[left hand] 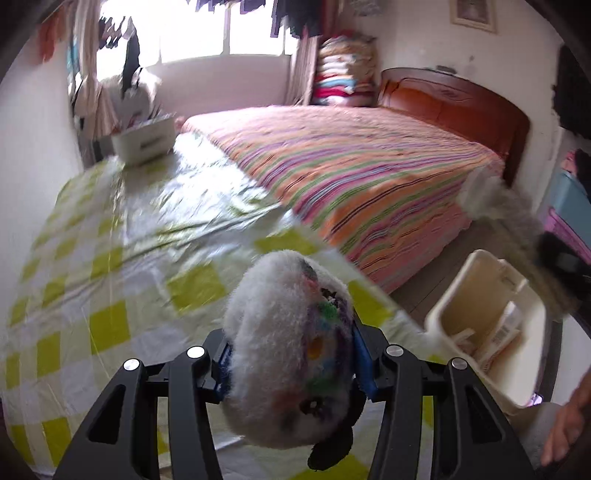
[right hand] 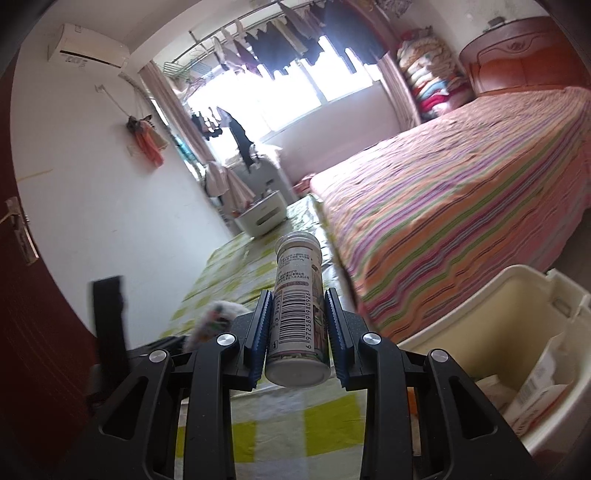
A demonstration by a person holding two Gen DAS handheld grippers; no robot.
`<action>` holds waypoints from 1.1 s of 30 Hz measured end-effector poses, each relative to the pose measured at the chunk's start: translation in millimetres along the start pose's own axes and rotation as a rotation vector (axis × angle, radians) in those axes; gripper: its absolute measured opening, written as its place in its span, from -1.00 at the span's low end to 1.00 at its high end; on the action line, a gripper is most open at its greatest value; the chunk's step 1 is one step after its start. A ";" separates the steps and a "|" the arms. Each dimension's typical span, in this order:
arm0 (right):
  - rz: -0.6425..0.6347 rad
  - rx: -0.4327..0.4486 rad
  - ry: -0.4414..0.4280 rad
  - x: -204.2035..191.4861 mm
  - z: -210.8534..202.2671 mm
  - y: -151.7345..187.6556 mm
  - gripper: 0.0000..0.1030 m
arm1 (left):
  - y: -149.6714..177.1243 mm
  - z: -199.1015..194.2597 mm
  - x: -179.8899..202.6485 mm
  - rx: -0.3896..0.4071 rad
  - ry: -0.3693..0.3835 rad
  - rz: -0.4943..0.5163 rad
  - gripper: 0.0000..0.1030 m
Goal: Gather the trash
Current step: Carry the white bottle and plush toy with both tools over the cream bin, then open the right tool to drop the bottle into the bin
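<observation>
Left gripper [left hand: 291, 373]: jaws clamped on a fluffy white plush ball with multicoloured patches [left hand: 288, 350]; blue pads press both its sides. It is held above the bench [left hand: 110, 258], near the bench's right edge. Frame motion-blurred.

Right gripper [right hand: 298, 332]: jaws together on a small white cylindrical plastic bottle with a barcode label [right hand: 298, 314], gripped around its middle, base toward the camera, cap pointing away. Bottle is held over the bench, left of the bin.

Cream plastic open-top bin [left hand: 480, 295]: stands just off the bench's right edge, on the floor side toward the bed. Inside: white cartons with barcodes [right hand: 535, 391], lying loosely at the bottom.

Surface: bench covered by a glossy plastic cloth in white and lime-green checks [right hand: 251, 435], wrinkled, strong window glare along its far half. At the far end sits a white rectangular storage box [left hand: 144, 142].

Room: bed with pink, orange and green striped cover [left hand: 351, 173] runs alongside the bench; carved reddish wooden headboard [left hand: 454, 99]. Stack of folded quilts [left hand: 343, 70] in the corner by the bright window [left hand: 229, 29]. Dark laundry hanging on a rail [right hand: 295, 40] across the window. White wall air conditioner [right hand: 88, 46] upper left; dark red door with metal latch [right hand: 20, 229] at left edge. A person's hand [left hand: 569, 421] shows at lower right in the left wrist view.
</observation>
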State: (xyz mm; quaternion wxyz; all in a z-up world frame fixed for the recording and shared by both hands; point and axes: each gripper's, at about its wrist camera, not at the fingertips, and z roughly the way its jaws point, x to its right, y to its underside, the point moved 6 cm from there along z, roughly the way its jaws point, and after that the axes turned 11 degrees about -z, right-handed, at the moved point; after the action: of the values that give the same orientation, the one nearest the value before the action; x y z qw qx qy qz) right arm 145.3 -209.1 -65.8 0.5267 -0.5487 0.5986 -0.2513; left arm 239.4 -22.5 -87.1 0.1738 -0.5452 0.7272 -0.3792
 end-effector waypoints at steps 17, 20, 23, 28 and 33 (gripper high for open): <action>0.052 0.047 0.212 66.3 -32.1 8.9 -0.41 | 4.9 -32.7 73.4 0.062 0.164 0.110 -0.04; 0.061 0.068 0.228 65.6 -39.5 7.1 -0.41 | 5.6 -35.4 82.0 0.067 0.185 0.117 -0.04; 0.067 0.091 0.234 63.2 -43.6 2.7 -0.41 | 6.4 -36.6 89.7 0.070 0.202 0.119 -0.04; 0.098 0.132 0.245 66.0 -53.8 -1.0 -0.18 | 9.1 -32.8 100.0 0.058 0.220 0.127 -0.03; 0.170 0.196 0.306 94.7 -73.2 1.6 0.54 | 9.4 -29.1 109.1 0.039 0.250 0.120 -0.03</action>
State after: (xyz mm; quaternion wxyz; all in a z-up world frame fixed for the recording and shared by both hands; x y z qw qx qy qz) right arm 93.2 -316.3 -77.5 0.4999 -0.3980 0.6883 -0.3434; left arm 176.2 -111.8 -57.5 0.1146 -0.4457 0.7670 -0.4472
